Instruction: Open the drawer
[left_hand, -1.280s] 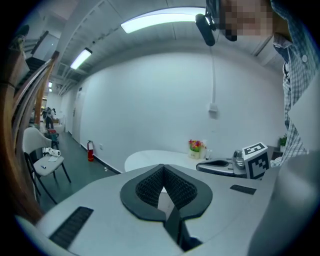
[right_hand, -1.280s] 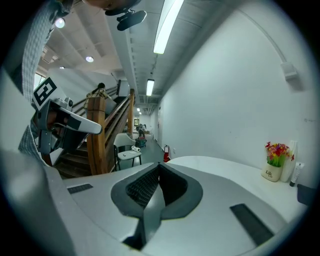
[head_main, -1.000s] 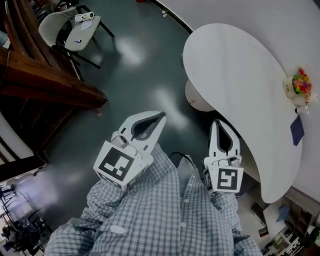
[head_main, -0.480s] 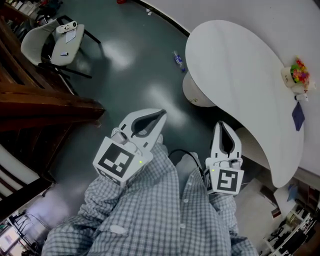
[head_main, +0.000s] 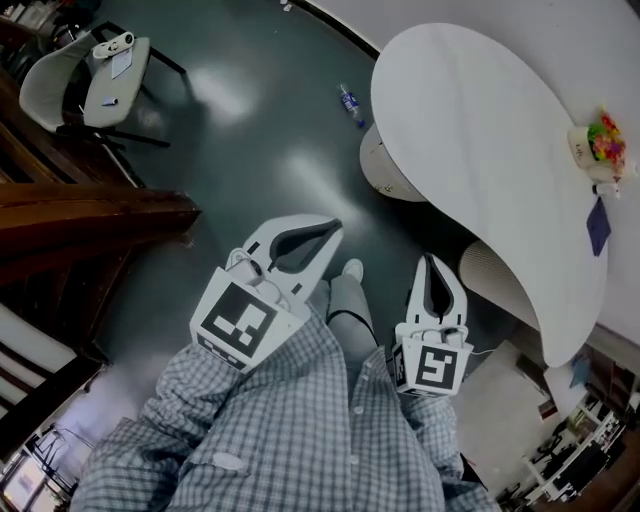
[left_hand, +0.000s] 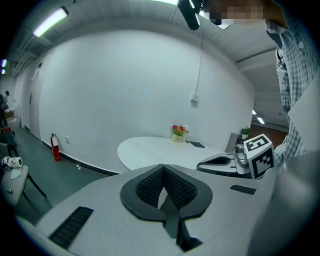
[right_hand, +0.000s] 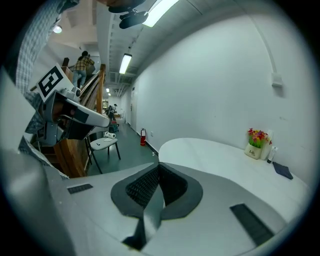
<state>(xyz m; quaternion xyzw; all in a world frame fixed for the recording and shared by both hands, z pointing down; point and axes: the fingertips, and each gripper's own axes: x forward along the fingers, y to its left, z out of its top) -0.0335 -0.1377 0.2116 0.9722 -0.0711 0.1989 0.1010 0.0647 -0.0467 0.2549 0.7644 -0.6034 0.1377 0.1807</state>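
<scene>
We cannot locate a drawer in any view.

The left gripper (head_main: 333, 228) sits at lower centre of the head view, above the dark floor (head_main: 250, 150). In the left gripper view its fingers (left_hand: 146, 187) are closed tip to tip with nothing between them.

The right gripper (head_main: 431, 262) sits to the right of it, near the edge of the white desk (head_main: 470, 120). Its fingers (right_hand: 142, 186) are likewise closed and empty. Both grippers are held in front of a checked shirt (head_main: 300, 430).

The desk fills the upper right of the frame. A flower pot (head_main: 598, 145) stands at its right edge, with a dark flat item (head_main: 598, 226) just below it.

A bottle (head_main: 350, 103) lies on the floor left of the desk. A chair (head_main: 100, 75) stands at upper left, above a dark wooden structure (head_main: 90, 215).
</scene>
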